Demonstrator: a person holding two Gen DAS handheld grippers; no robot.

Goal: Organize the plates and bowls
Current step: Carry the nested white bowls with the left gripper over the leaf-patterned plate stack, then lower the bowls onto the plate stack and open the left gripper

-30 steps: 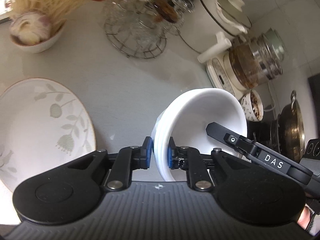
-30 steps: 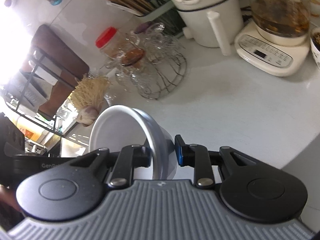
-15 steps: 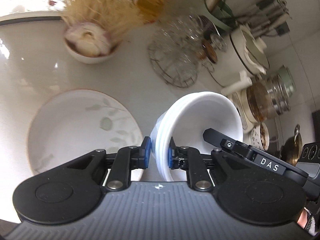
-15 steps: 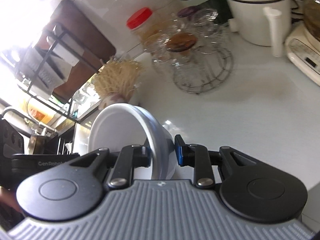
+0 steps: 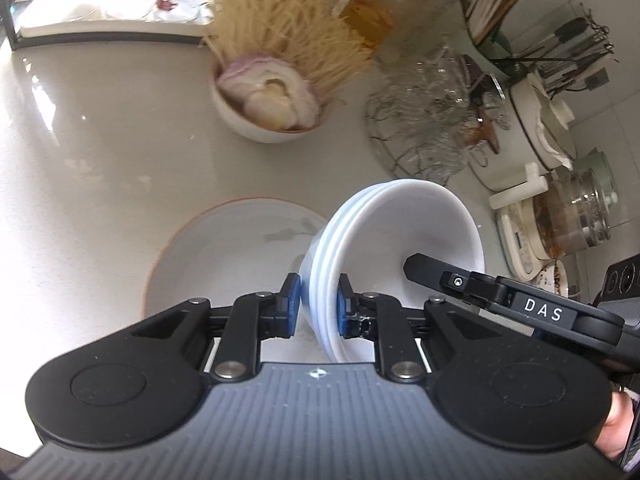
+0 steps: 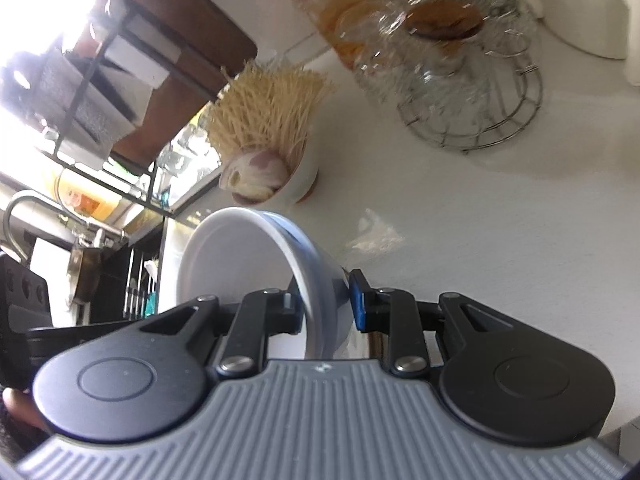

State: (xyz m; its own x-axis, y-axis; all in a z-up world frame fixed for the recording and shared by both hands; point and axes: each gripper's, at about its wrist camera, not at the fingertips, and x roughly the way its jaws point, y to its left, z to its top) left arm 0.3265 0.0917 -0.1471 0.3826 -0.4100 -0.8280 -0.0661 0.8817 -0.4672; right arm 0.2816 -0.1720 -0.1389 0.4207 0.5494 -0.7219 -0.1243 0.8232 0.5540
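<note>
A stack of white bowls hangs tilted on its side above the counter. My left gripper is shut on the stack's near rim. My right gripper is shut on the opposite rim of the same stack of white bowls; one of its fingers shows inside the top bowl in the left wrist view. A white plate with a leaf pattern and brownish rim lies flat on the counter below and left of the stack, partly hidden by it.
A bowl of onion and dry noodles stands behind the plate. A wire rack of glasses, a red-lidded jar, a white cooker and a glass kettle crowd the back right. A dish rack stands left.
Both grippers have carried the bowl stack left and back, so the leaf-pattern plate now lies right under it. The grip on the stack is unchanged.
</note>
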